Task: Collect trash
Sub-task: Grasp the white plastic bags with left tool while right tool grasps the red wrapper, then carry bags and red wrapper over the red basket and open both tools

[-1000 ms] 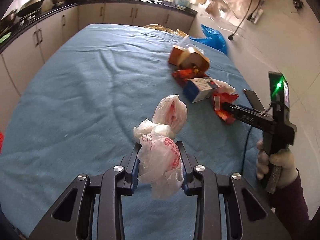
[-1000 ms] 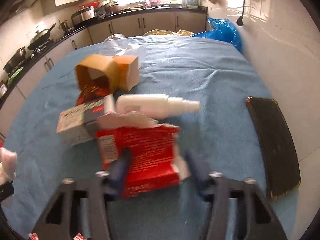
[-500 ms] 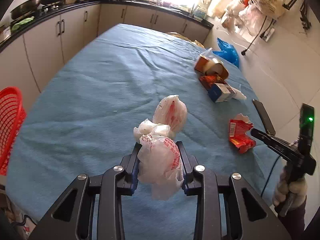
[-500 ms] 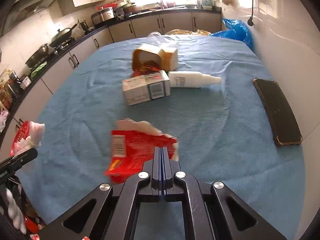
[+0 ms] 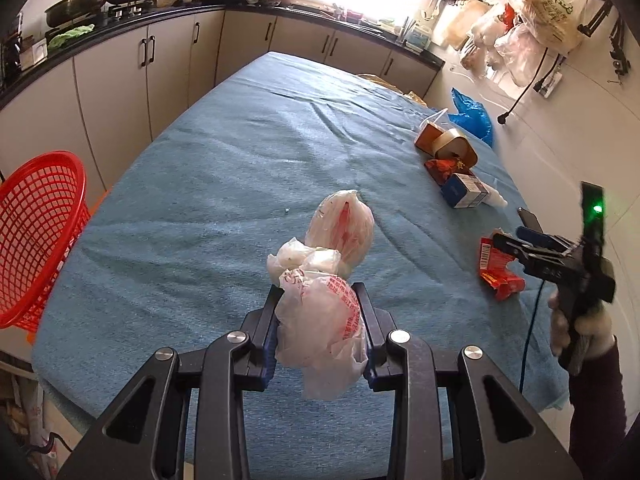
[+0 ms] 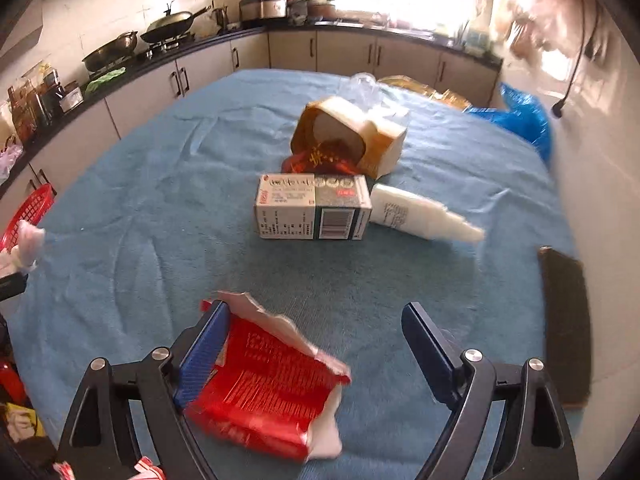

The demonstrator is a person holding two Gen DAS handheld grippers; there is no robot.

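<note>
My left gripper [image 5: 320, 300] is shut on a crumpled white plastic bag with red print [image 5: 320, 320], held above the blue-covered table [image 5: 224, 184]. My right gripper [image 6: 316, 320] is open; a torn red wrapper [image 6: 268, 392] lies against its left finger, between the jaws. In the left wrist view the right gripper [image 5: 516, 240] is at the right table edge beside the red wrapper [image 5: 498, 268]. Farther on lie a white and dark carton [image 6: 312, 206], a white bottle [image 6: 420, 216], a brown box [image 6: 352, 136] and a red packet [image 6: 320, 160].
A red basket [image 5: 36, 236] stands off the table's left edge. A black phone [image 6: 566, 320] lies near the right edge by the wall. A blue plastic bag [image 6: 520, 120] sits at the far right corner. Kitchen counters run behind.
My right gripper, shut on the red wrapper half a second ago, has opened; the wrapper now lies loose against its left finger. The left gripper has pulled back with the bag, bringing the red basket into view.
</note>
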